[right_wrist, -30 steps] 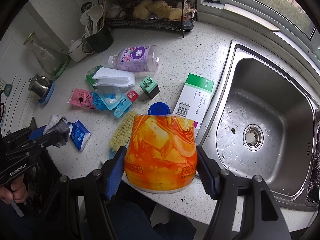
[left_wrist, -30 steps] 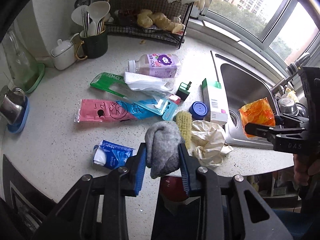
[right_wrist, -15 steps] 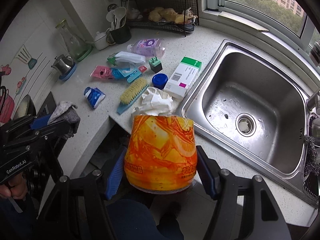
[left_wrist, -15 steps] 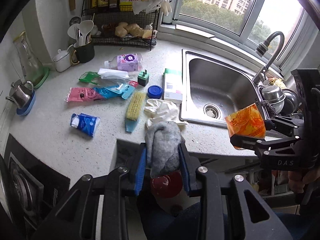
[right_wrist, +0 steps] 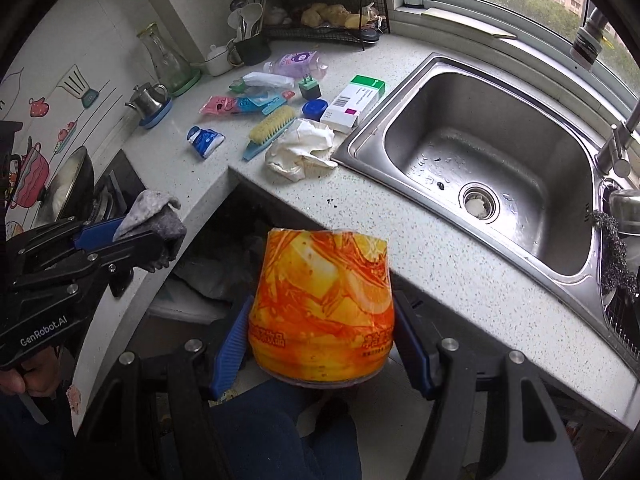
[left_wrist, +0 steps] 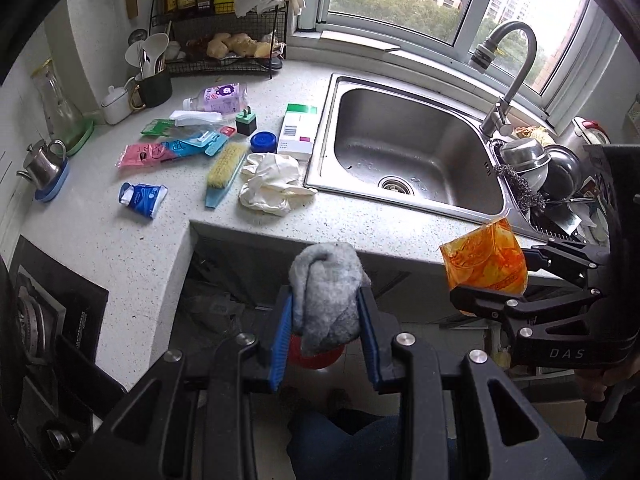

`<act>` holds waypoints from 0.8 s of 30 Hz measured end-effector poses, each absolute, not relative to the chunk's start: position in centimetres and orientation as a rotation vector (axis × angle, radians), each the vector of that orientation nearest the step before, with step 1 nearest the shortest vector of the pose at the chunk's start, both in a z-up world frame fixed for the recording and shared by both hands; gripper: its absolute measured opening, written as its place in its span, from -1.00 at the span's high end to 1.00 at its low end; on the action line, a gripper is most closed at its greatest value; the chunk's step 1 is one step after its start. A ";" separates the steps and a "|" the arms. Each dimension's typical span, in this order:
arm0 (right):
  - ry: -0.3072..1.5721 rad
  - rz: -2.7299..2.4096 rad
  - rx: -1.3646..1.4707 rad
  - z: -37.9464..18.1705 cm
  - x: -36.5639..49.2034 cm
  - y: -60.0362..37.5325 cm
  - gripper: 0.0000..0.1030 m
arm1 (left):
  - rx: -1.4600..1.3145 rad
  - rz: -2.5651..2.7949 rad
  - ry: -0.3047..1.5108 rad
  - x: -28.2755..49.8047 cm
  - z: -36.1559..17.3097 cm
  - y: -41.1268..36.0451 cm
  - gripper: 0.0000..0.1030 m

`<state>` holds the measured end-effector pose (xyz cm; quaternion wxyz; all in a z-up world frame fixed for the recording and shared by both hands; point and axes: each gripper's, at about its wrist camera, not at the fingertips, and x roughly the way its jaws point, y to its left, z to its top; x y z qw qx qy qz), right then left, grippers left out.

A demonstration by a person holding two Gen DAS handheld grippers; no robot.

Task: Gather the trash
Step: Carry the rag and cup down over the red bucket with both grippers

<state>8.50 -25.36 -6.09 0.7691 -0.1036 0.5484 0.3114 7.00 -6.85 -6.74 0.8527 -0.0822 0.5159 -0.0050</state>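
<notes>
At the far left of the speckled white stone bench [left_wrist: 100, 240] lie a blue and white crumpled packet [left_wrist: 142, 199], a pink and blue flat plastic wrapper [left_wrist: 160, 153], and a yellow-bristled scrub brush with a blue handle [left_wrist: 224, 172]. Beside the brush sits a crumpled cream-coloured glove or cloth [left_wrist: 272, 184], close to the rim of the steel sink [left_wrist: 416, 152], with a white and green cardboard box [left_wrist: 298, 130] behind it.

The left hand-held gripper [left_wrist: 326, 312] hangs off the bench edge, its blue pads closed partway onto a bunched grey rag [left_wrist: 326, 292], which bulges above them. Directly beneath shows part of a red round container [left_wrist: 316, 356], seemingly the bin, though mostly hidden. To the right, the right hand-held gripper [right_wrist: 320, 344] is spread wide around a crinkled orange foil snack bag [right_wrist: 322, 308], gripping it near the base in front of the bench.

Judging by this, the step in hand is the carry to the bin with two items lifted clear. The next move calls for lowering each piece over the red container and opening the pads to drop it; the light bag may cling or drift, so it wants releasing low. Plenty of litter remains on the bench.
</notes>
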 end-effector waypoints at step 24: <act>1.419 0.594 -0.287 -27.5 8.6 -23.2 -0.25 | -0.233 -0.116 1.392 8.0 -31.7 -7.9 0.41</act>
